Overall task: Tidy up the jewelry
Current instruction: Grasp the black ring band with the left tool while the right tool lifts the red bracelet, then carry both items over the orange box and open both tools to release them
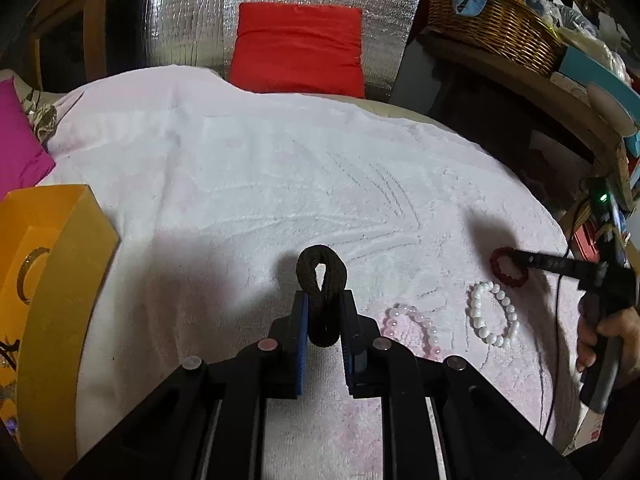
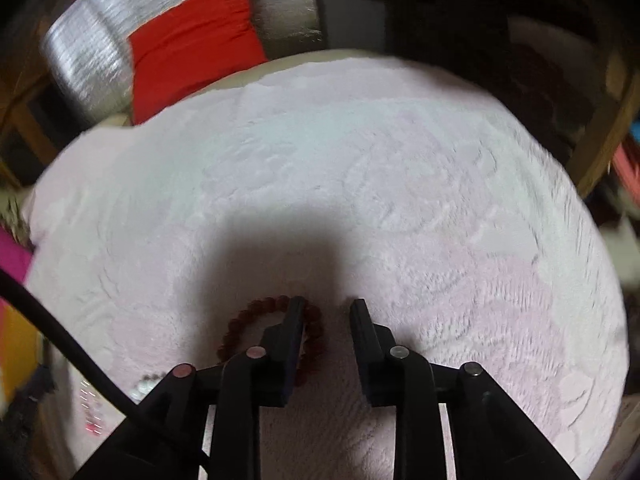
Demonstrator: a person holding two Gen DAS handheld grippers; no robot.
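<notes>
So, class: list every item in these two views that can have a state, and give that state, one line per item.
Left gripper: shut on the dark band.
Dark band: pinched, looped above the fingertips.
Right gripper: open, nothing between the pads.
Red bead bracelet: lying on the towel, under one finger.
White bead bracelet: lying flat, untouched.
Pink-white bead bracelet: lying flat, untouched.
Yellow box: open.
</notes>
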